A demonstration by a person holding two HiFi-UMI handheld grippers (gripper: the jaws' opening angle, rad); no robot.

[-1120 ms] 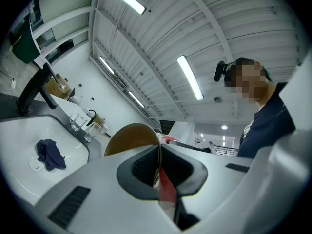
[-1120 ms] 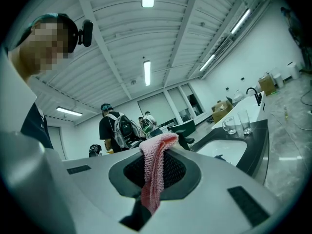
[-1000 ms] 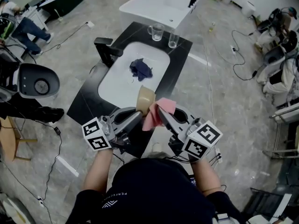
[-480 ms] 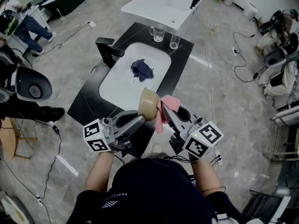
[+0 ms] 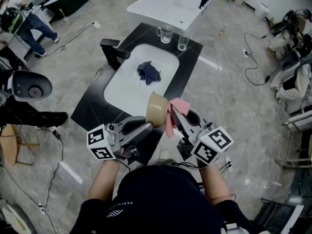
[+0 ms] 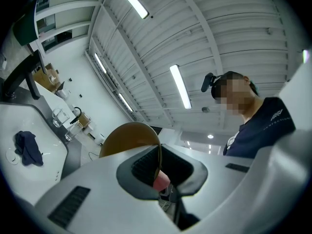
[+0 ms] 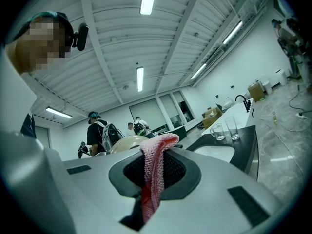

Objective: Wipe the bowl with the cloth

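Bowl (image 5: 157, 110) rim pinched in closed left gripper (image 5: 149, 124) jaws; right gripper (image 5: 172, 113) jaws clamped on pink cloth (image 5: 179, 104), just beside at 3 o'clock.

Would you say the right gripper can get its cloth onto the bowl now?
Probably yes: the right gripper holds the cloth right beside the bowl in the left gripper, nothing between them.

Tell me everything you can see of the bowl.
The bowl is plain tan, smooth and rounded. It is tipped on its side in the air over the near end of the white sink. The left tool is shut on its thin rim, and the pink cloth in the right tool appears to touch it.
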